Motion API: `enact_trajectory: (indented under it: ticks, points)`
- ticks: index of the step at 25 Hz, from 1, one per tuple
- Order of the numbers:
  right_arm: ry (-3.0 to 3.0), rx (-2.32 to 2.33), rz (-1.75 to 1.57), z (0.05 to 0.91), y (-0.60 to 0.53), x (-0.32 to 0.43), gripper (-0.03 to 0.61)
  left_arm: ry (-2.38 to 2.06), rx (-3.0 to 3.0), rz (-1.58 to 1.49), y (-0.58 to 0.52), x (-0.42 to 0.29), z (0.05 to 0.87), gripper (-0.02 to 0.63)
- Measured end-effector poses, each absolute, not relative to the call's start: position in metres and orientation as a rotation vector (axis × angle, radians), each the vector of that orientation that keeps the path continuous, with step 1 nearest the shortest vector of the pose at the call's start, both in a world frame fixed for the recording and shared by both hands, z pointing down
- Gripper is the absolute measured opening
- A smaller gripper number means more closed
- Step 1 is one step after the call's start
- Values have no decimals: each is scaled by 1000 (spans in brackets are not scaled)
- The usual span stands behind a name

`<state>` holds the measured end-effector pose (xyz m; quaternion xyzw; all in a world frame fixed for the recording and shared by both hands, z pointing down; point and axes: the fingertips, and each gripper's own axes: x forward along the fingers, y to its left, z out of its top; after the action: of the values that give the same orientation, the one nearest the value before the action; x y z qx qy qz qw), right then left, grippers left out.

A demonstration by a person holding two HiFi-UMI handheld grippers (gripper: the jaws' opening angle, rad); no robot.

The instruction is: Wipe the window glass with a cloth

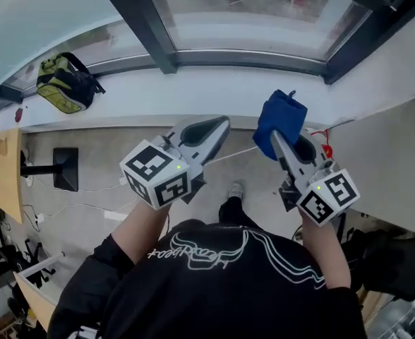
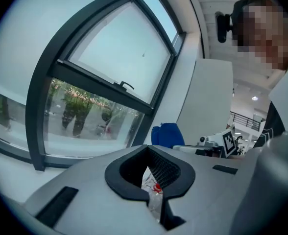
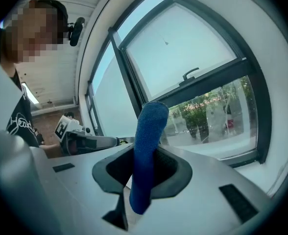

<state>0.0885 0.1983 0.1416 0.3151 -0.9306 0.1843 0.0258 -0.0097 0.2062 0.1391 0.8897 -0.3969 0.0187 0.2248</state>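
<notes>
Blue cloth (image 3: 146,146), partly hidden by them, is pinched in our right gripper's (image 1: 275,138) fingers; our left gripper's (image 1: 220,126) fingers press together.

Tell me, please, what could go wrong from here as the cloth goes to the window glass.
1. The blue cloth sits in the right gripper's jaws only as a slim upright fold, so rubbing pressure might drag it out.
2. Because the fold is narrow, a tilted approach could bring the hard jaws against the window glass.
3. The handle on the frame might snag the cloth.
</notes>
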Motion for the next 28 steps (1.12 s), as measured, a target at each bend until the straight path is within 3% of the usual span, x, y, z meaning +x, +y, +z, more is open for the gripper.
enact_trajectory:
  ticks: [10,28]
  points:
    - [-2875,900,527,178,124,42,67,-1264,2395,25,134,-53,171,6]
    - [-2919,728,251,196,-78,-204,67,-1428,2262,-16,-30,-257,204,6]
